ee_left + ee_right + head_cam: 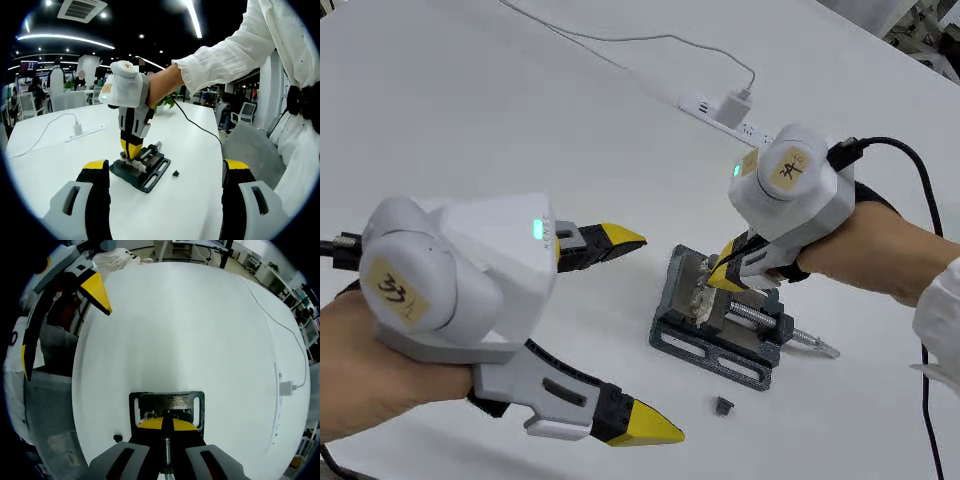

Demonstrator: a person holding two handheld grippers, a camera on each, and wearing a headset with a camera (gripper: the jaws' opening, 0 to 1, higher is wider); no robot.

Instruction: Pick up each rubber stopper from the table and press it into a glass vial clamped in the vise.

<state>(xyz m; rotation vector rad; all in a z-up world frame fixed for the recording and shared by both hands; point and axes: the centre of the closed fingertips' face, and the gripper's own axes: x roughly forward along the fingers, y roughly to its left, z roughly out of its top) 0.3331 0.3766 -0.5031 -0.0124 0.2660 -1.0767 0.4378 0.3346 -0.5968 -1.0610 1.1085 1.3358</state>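
Fingers on the right gripper (725,277) were pressed together, tips down on the vise (705,345) in the middle of the table (520,100). I could not tell if they pinched anything. Something glassy, likely a vial (698,297), showed in the vise beside the tips. One dark stopper (723,405) lay on the table, just near of the vise. The left gripper (640,334) hung at the left, well apart from it, fingers spread wide and holding nothing. The step looked like pressing another stopper into the vial. Next, the loose one would need picking up and pushing straight down, gently, so the glass did not break.
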